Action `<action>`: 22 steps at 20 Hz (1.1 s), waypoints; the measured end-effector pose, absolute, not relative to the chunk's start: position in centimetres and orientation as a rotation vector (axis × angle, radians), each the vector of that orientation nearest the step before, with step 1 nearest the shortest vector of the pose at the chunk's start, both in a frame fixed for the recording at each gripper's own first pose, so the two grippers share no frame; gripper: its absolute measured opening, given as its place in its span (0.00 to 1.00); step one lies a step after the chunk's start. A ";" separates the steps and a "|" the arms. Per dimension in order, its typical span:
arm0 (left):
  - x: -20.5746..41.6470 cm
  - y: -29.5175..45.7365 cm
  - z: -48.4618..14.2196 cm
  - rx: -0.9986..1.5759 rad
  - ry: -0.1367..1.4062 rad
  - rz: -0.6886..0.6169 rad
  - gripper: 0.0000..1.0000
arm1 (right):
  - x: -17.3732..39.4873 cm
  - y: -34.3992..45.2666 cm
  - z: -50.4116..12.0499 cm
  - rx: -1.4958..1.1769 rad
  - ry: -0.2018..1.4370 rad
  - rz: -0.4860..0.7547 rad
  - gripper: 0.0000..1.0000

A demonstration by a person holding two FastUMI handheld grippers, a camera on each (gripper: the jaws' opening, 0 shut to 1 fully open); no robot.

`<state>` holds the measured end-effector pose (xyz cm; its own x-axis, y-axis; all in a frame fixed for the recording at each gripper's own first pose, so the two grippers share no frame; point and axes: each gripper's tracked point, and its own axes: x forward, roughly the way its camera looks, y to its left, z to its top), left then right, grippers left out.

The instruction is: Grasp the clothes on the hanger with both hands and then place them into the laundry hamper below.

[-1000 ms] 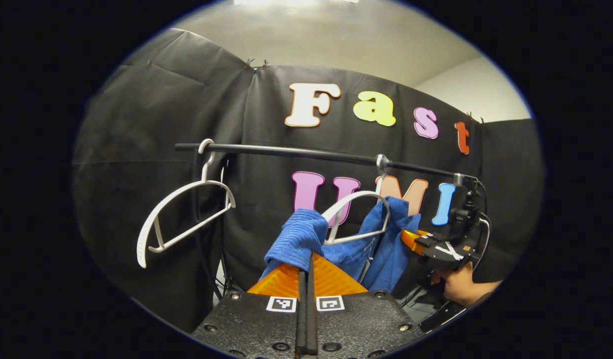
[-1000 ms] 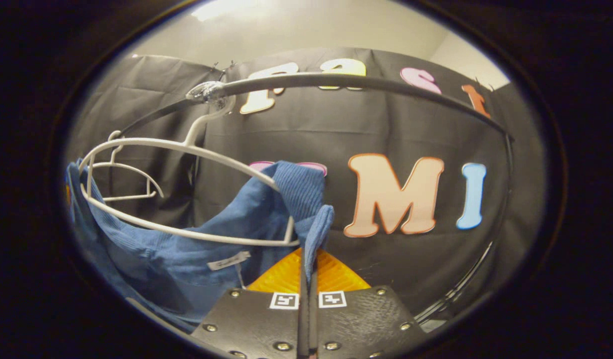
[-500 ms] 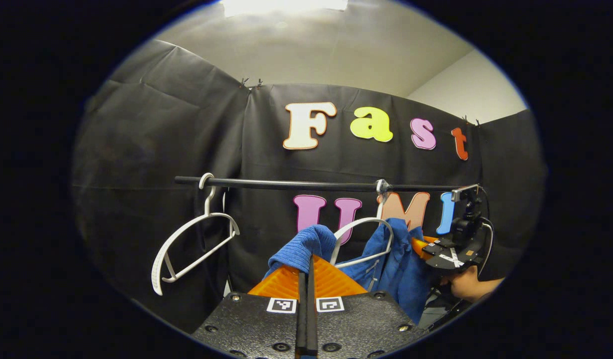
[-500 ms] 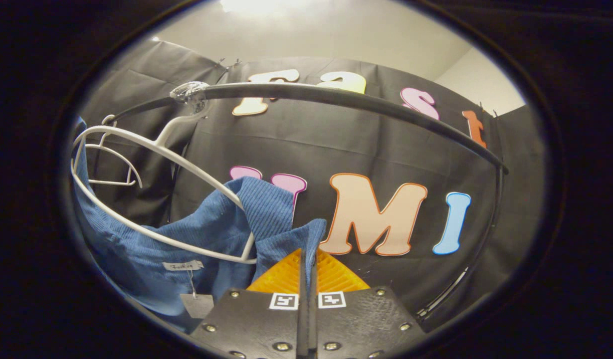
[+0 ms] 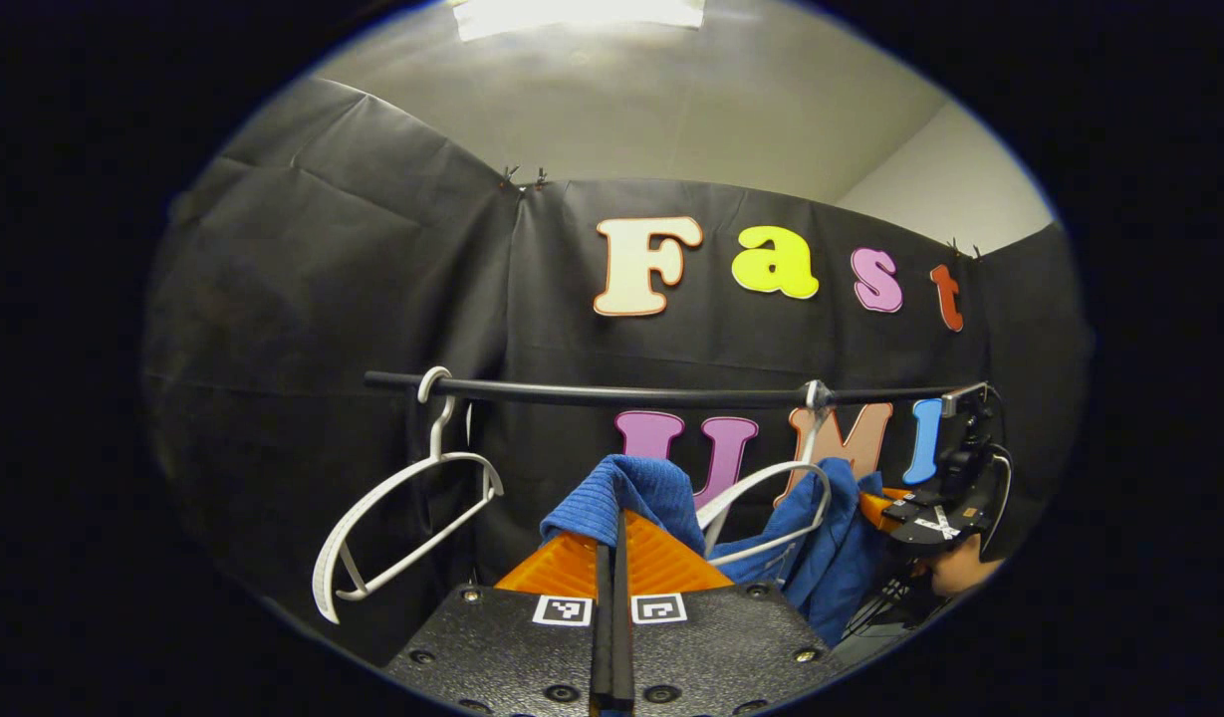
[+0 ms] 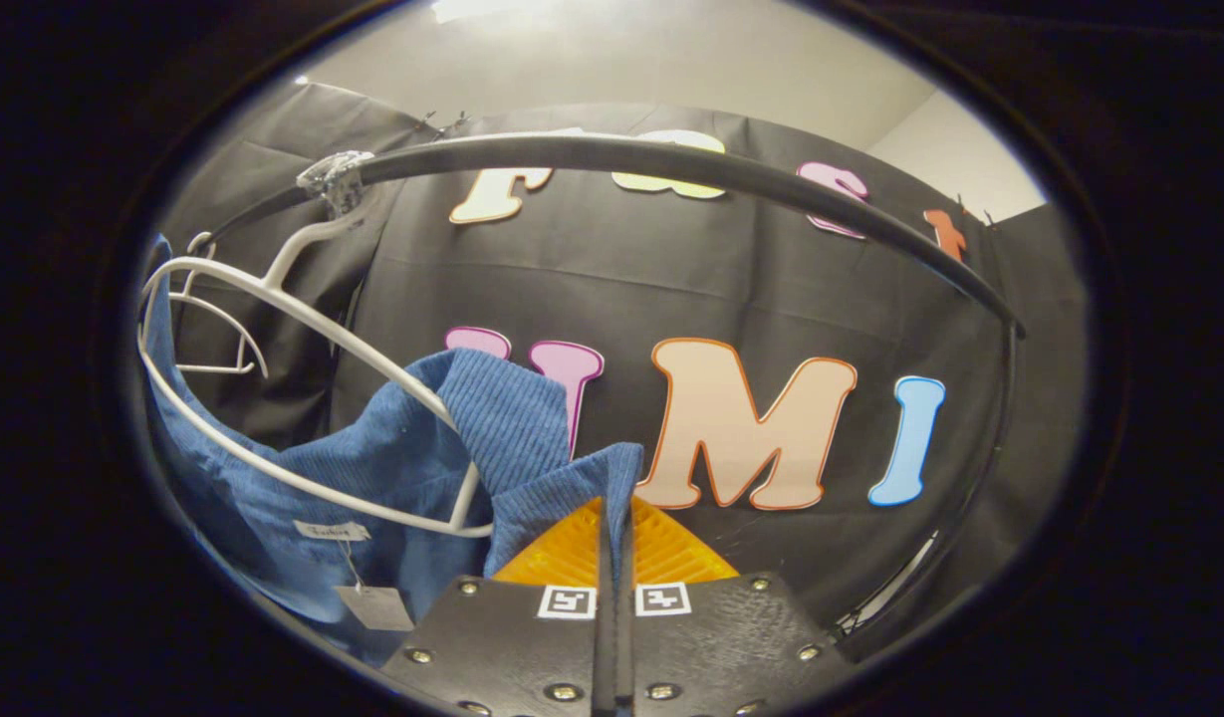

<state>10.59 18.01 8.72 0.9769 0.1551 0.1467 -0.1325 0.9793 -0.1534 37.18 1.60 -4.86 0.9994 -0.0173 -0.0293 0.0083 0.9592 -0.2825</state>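
Observation:
A blue ribbed garment [image 5: 631,493] hangs off a white hanger [image 5: 766,488] on the black rail [image 5: 621,393]. In the left gripper view my left gripper [image 5: 612,533] is shut on the garment's left shoulder fold. Farther right my right gripper [image 5: 885,508], held by a hand [image 5: 955,573], grips the garment's other side. In the right gripper view the right gripper [image 6: 613,523] is shut on a blue fold [image 6: 562,483], with the white hanger [image 6: 303,398] to its left, its right end bare. The garment [image 6: 372,478] sags below the hanger, a tag [image 6: 377,605] dangling.
A second, bare white hanger [image 5: 402,518] hangs at the rail's left end, also seen as the far hanger [image 6: 218,334]. The black rail [image 6: 671,164] arcs overhead in the right gripper view and bends down into a post [image 6: 1000,418] at the right.
Both grippers have dropped lower with the garment still held; rail and hangers sit higher relative to them. The cloth has slid down off the hanger's shoulders, and the tag now hangs free.

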 end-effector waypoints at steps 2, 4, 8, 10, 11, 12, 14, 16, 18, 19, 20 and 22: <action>11.7 18.5 8.0 -0.143 -0.142 0.152 0.00 | 37.6 1.0 -4.5 -0.302 0.019 -0.030 0.00; 12.9 18.7 5.7 -0.146 -0.096 0.154 0.00 | 38.2 0.3 -4.5 -0.323 0.017 -0.053 0.02; 14.5 18.5 1.4 -0.194 -0.017 0.136 0.00 | 39.1 -1.0 -4.5 -0.385 -0.006 -0.094 0.00; 15.2 18.6 0.0 -0.208 -0.008 0.131 0.00 | 39.7 -1.4 -5.4 -0.414 0.007 -0.100 0.00; 15.4 18.3 -1.0 -0.220 0.005 0.125 0.00 | 39.9 -1.3 -5.8 -0.425 0.010 -0.096 0.00; 15.7 18.3 -2.0 -0.230 0.019 0.125 0.00 | 39.8 -1.3 -6.5 -0.432 0.022 -0.092 0.00; 16.1 17.8 -4.2 -0.258 0.057 0.114 0.00 | 39.8 -1.4 -8.0 -0.441 0.050 -0.086 0.01; 16.2 17.2 -5.8 -0.268 0.078 0.100 0.01 | 39.5 -1.4 -9.0 -0.451 0.062 -0.079 0.00; 16.2 16.5 -8.1 -0.275 0.120 0.081 0.01 | 39.2 -1.3 -10.4 -0.455 0.079 -0.066 0.00; 16.2 16.1 -9.1 -0.294 0.146 0.070 0.01 | 38.8 -1.3 -11.7 -0.446 0.105 -0.053 0.01; 16.2 15.8 -9.9 -0.310 0.162 0.067 0.00 | 38.6 -1.2 -13.3 -0.449 0.135 -0.043 0.01; 15.8 15.1 -11.1 -0.298 0.189 0.056 0.01 | 37.4 -0.8 -15.2 -0.471 0.170 -0.022 0.01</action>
